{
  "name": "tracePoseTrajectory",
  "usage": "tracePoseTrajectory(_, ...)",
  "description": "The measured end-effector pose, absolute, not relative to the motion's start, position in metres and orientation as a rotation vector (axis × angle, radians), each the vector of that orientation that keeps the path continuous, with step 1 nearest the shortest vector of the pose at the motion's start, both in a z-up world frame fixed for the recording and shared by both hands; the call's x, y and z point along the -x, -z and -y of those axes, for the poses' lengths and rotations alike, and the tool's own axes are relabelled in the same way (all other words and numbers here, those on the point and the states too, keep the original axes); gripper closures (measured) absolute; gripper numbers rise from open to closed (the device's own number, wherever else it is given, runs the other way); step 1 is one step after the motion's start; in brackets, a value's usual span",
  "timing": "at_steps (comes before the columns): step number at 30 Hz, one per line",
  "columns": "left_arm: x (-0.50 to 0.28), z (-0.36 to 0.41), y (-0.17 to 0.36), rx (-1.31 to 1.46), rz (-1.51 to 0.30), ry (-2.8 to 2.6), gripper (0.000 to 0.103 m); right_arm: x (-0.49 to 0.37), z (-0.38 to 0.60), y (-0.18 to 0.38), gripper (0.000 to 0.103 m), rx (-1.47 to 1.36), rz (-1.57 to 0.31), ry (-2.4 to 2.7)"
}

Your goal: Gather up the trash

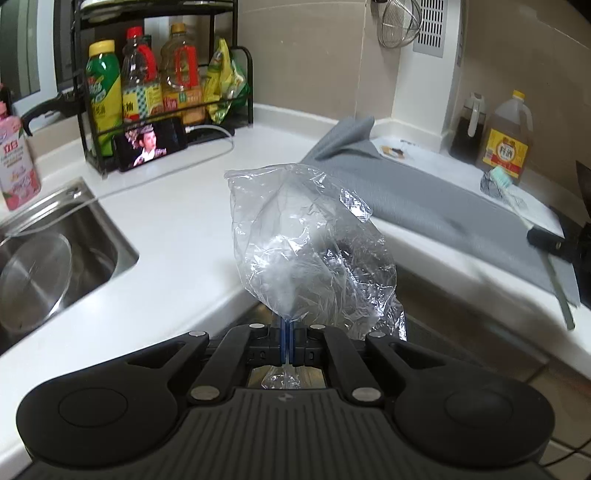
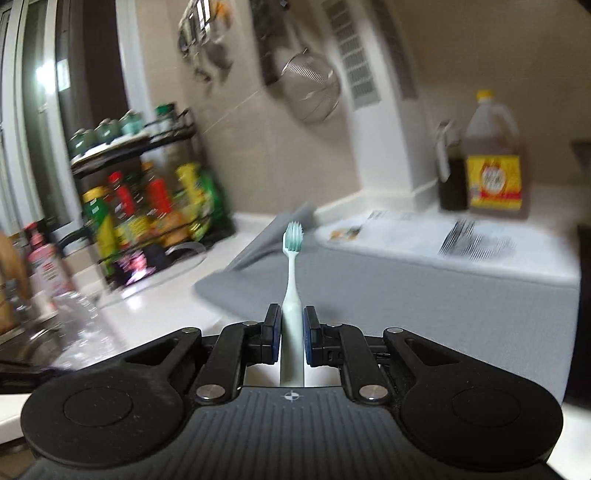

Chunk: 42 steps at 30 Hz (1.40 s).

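The white counter (image 1: 177, 221) wraps an inner corner, with a steel sink (image 1: 62, 236) sunk into its left end and a grey mat (image 1: 436, 206) spread along its right stretch, the mat's far corner curled up against the wall. A black rack (image 1: 162, 85) of bottles stands at the back edge near the corner, and a phone (image 1: 153, 146) with a lit screen leans against its foot. At the right end, by the wall, a large jug (image 1: 504, 138) with a yellow cap stands beside a dark cruet (image 1: 467, 129). A strainer (image 1: 400, 24) hangs on the wall above the mat.

The left gripper (image 1: 287, 334) hovers off the counter's front edge, its pads pressed together on the neck of a crumpled clear bag (image 1: 310, 247), which balloons up in front of the fingers, clear of the counter.

The right gripper (image 2: 291, 334) is over the mat. A pale green toothbrush (image 2: 292, 266) stands between its pads, bristles up and away from the camera; the pads look to be gripping the handle, though a thin gap seems to show on one side and the blurred frame leaves it uncertain.
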<state>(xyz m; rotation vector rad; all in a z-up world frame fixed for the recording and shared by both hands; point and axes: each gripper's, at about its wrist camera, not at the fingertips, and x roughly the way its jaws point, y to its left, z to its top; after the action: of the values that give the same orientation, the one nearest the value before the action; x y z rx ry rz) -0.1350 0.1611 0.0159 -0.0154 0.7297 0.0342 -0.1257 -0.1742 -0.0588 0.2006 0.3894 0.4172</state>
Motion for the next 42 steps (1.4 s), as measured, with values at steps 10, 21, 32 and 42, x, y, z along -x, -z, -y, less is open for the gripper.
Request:
tracePoseTrajectory(10, 0.166, -0.167, 0.011, 0.022, -0.775, -0.032, 0.102, 0.177, 0.136, 0.096, 0.089, -0.142, -0.578, -0.491)
tracePoseTrajectory(21, 0.186, -0.15, 0.063, -0.014, -0.905, 0.019, 0.102, 0.196, 0.107, 0.124, 0.089, -0.098, -0.722, -0.53)
tracePoseTrajectory(32, 0.183, -0.153, 0.068, 0.008, -0.94, 0.016, 0.102, 0.193, 0.104, 0.124, 0.089, -0.072, -0.738, -0.531)
tracePoseTrajectory(42, 0.182, -0.154, 0.068, 0.002, -0.937, 0.018, 0.102, 0.191, 0.101, 0.124, 0.089, -0.063, -0.748, -0.532)
